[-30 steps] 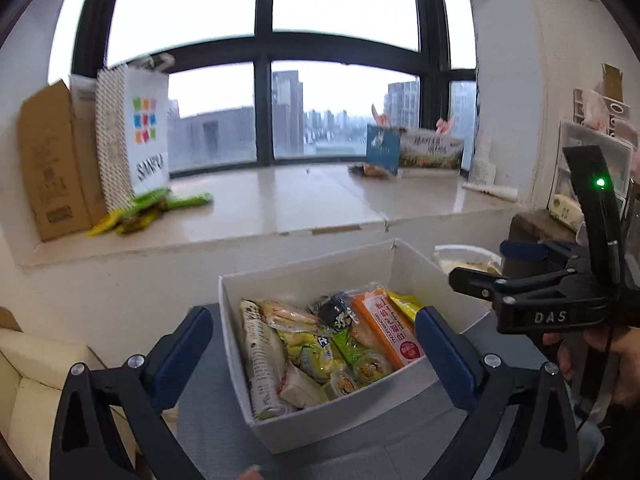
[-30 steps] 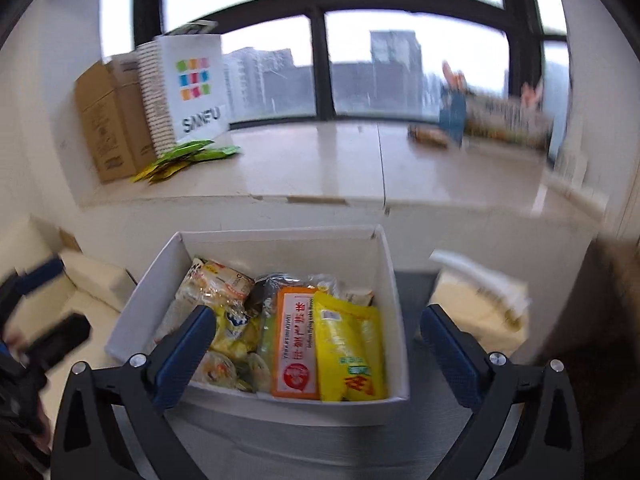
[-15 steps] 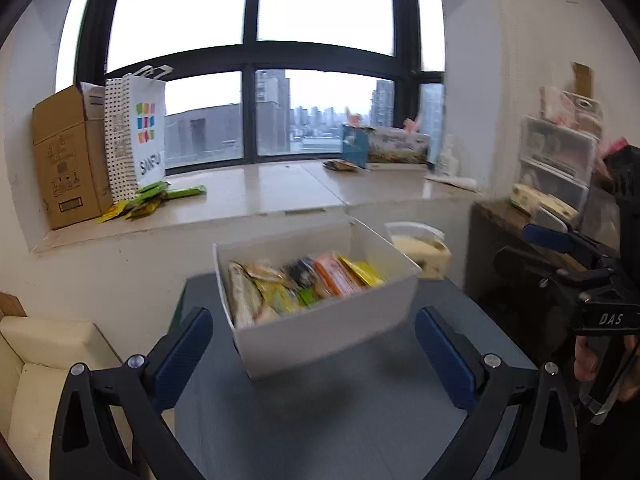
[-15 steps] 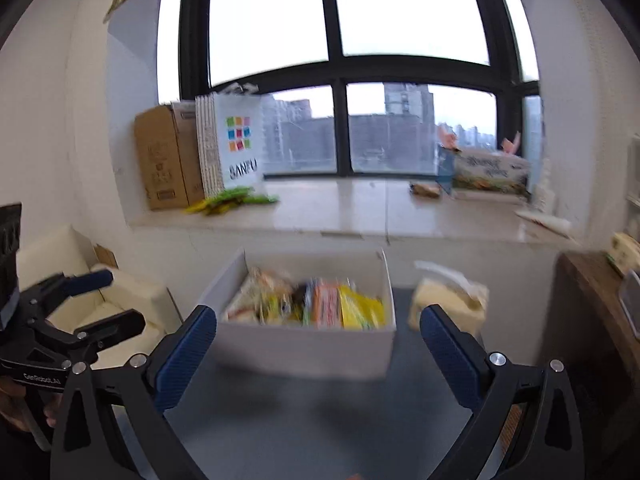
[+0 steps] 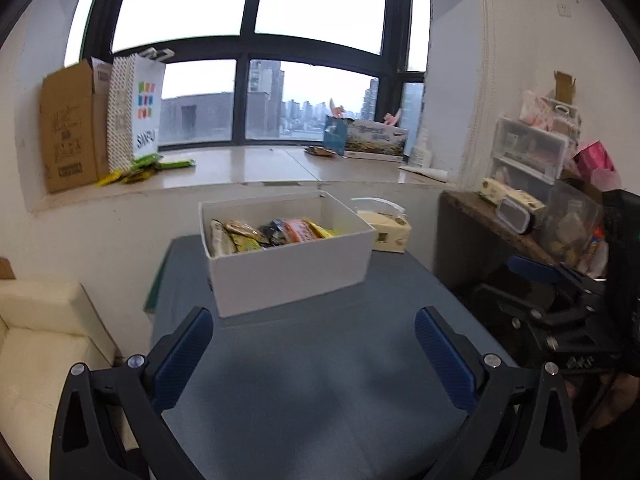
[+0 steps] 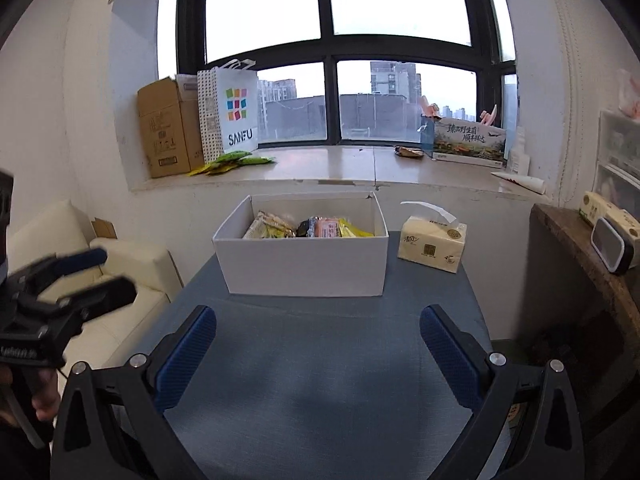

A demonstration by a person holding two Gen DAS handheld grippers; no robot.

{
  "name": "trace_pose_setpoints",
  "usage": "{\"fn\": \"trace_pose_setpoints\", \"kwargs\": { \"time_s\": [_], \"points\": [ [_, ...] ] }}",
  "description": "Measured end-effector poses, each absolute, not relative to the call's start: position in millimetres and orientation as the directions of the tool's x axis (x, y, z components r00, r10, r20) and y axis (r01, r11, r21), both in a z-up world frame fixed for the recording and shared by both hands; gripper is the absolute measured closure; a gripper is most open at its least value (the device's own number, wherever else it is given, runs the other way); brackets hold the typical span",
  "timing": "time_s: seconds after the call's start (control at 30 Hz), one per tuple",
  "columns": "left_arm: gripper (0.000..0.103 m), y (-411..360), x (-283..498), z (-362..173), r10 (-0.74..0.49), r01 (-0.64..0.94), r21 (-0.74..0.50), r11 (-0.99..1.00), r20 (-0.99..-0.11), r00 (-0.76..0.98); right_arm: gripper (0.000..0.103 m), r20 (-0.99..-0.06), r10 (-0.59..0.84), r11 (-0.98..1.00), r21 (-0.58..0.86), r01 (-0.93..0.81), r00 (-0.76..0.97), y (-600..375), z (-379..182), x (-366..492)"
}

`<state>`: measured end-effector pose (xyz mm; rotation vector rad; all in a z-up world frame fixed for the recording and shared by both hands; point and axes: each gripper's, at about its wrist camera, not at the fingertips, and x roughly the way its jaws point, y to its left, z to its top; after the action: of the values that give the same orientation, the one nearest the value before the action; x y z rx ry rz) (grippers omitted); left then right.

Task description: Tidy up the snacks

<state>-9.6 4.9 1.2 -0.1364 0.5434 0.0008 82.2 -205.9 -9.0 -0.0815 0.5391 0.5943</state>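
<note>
Both grippers empty, fingers spread wide: left gripper (image 5: 314, 350), right gripper (image 6: 318, 346). White box (image 6: 304, 264) w/ snack packs (image 6: 316, 228) sits on table (image 6: 320, 380), well ahead of both fingertip pairs, centred between them.

One white box (image 6: 304, 266), one tissue pack (image 6: 432, 246), two tools, one paper bag (image 6: 230, 110).

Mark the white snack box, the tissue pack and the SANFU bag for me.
white snack box (image 6: 304, 266), right wrist view, on its bare front wall.
tissue pack (image 6: 431, 249), right wrist view, on its printed front face.
SANFU bag (image 6: 239, 120), right wrist view, on its white front panel.
</note>
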Motion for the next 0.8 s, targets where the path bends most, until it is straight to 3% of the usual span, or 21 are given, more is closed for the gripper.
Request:
{"fn": "trace_pose_setpoints", "kwargs": {
  "time_s": [0.8],
  "points": [
    [0.0,6.7,-6.1,-3.6,-0.031,-0.046,-0.131,0.99,-0.532,0.846,0.0,-0.532,0.512,0.828,0.098,-0.552,0.674,-205.5,-12.7,80.2]
  ]
}}
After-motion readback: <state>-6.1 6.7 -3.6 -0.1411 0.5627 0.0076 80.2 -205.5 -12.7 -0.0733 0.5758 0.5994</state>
